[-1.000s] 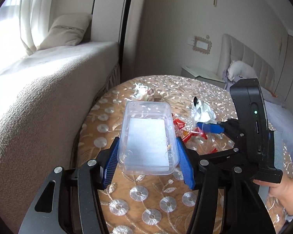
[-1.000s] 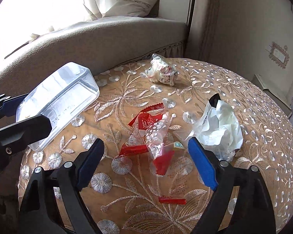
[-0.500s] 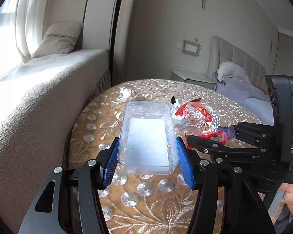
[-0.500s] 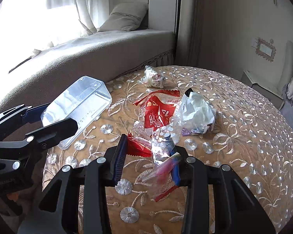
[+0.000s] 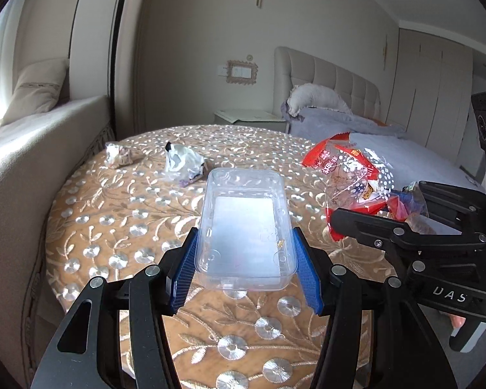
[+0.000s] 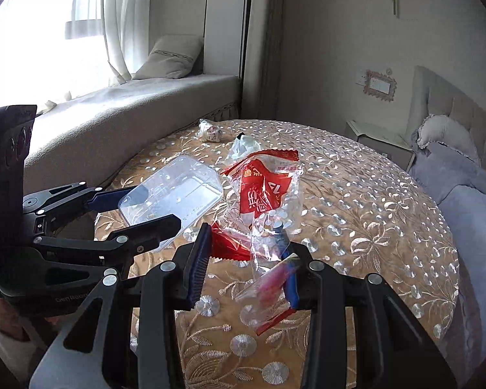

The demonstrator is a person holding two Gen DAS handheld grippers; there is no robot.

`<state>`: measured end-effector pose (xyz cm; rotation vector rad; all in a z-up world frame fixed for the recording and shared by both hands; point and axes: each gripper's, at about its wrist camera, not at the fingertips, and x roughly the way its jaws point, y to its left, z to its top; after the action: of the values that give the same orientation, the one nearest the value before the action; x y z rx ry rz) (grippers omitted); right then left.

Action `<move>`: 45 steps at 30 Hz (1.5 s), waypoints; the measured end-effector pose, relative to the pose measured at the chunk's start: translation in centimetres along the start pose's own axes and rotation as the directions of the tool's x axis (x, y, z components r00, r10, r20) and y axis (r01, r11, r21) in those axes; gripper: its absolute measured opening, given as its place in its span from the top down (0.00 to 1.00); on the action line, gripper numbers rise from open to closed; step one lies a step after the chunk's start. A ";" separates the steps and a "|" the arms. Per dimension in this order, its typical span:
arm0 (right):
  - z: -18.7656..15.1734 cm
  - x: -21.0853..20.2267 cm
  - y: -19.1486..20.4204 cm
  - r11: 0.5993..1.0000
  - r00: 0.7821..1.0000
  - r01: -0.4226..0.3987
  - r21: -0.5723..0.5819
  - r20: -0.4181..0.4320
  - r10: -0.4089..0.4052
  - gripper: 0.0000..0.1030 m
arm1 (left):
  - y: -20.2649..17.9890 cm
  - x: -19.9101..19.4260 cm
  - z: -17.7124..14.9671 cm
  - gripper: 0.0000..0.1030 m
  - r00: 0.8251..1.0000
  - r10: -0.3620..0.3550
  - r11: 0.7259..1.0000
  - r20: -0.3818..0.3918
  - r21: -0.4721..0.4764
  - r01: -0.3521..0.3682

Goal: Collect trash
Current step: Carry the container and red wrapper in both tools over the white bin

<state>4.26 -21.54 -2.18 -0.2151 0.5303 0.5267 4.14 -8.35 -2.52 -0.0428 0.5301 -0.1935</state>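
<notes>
My right gripper (image 6: 246, 265) is clamped on a bunch of red-and-clear wrappers (image 6: 262, 194), which stand up out of the jaws and hang clear of the table (image 6: 372, 214). My left gripper (image 5: 244, 269) is closed across the short sides of a clear tray (image 5: 246, 223), open side up, its long axis running straight away from the fingers.

The relation that matters: from the right wrist view, the tray (image 6: 175, 194) sits just to the left of the wrappers and slightly lower, nearly touching them. In the left wrist view the wrappers (image 5: 350, 178) are to the tray's right, beside its far end. I judge the next move is a short sideways carry of the wrappers over the tray's mouth, then a release.

Farther out on the table lie a white crumpled bag (image 5: 184, 162) and a small wad (image 5: 118, 157), well apart from both grippers; the left is the nearer.
</notes>
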 end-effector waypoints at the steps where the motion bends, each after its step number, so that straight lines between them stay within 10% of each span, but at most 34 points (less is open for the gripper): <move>1: -0.7 -0.8 -0.4 1.000 1.000 0.013 0.016 -0.001 -0.013 0.61 | -0.8 0.0 -0.4 0.46 1.000 -0.016 1.000 -0.005 0.017 0.016; 20: -13.3 -12.0 -7.6 0.926 0.962 0.273 0.260 -0.080 -0.261 0.61 | -14.7 0.0 -6.8 0.46 0.928 -0.343 0.911 -0.145 0.188 0.366; 45: -28.3 -16.8 -14.9 0.764 0.909 0.416 0.493 -0.256 -0.329 0.61 | -31.6 4.1 -16.9 0.46 0.729 -0.471 0.658 -0.496 0.353 0.665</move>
<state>-12.20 -50.51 -16.22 0.1837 0.7470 -0.0498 -6.36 -39.99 -16.32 0.3640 0.8161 -1.0014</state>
